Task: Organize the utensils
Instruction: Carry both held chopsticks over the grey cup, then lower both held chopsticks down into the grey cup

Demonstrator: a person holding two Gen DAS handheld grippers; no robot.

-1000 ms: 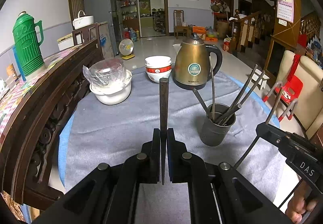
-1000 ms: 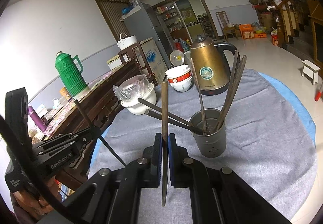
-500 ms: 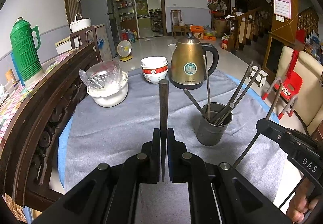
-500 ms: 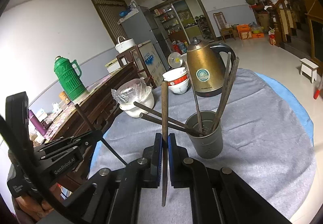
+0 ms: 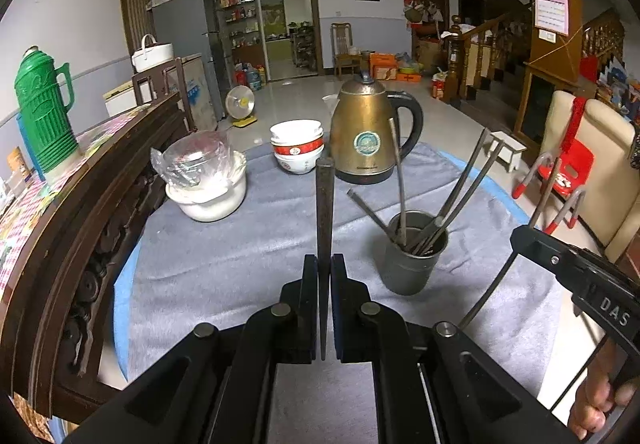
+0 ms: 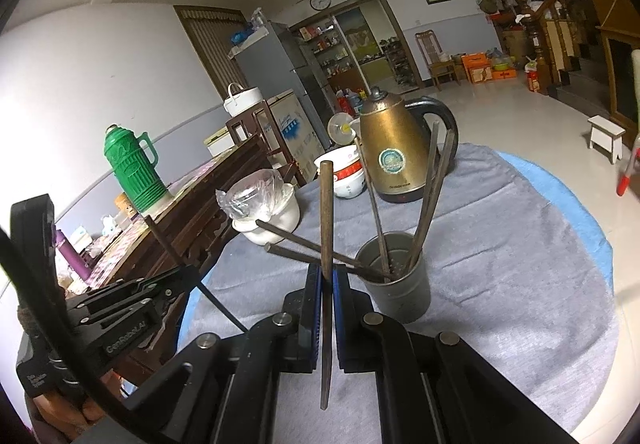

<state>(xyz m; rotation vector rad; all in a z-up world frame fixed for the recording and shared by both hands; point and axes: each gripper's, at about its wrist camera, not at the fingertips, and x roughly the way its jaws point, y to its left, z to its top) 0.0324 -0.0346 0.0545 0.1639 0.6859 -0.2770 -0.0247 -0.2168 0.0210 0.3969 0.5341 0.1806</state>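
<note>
A grey metal cup [image 5: 413,252] stands on the grey cloth and holds several dark chopsticks [image 5: 460,192]; it also shows in the right wrist view [image 6: 394,284]. My left gripper [image 5: 324,264] is shut on one dark chopstick [image 5: 324,203] that points up, left of the cup and above the cloth. My right gripper [image 6: 326,276] is shut on another dark chopstick [image 6: 326,219], held upright just left of the cup. Each gripper shows in the other's view: the right one [image 5: 576,276] and the left one [image 6: 132,308].
A gold kettle [image 5: 366,135], stacked bowls [image 5: 297,145] and a white pot with a plastic-wrapped lid [image 5: 206,179] stand at the back of the round table [image 5: 208,268]. A dark carved wooden bench [image 5: 80,211] with a green thermos [image 5: 44,119] lies left. Chairs [image 5: 592,171] stand right.
Both grippers have drawn back and risen slightly with their chopsticks, so the cup and kettle look a little farther away. The grips have not changed.
</note>
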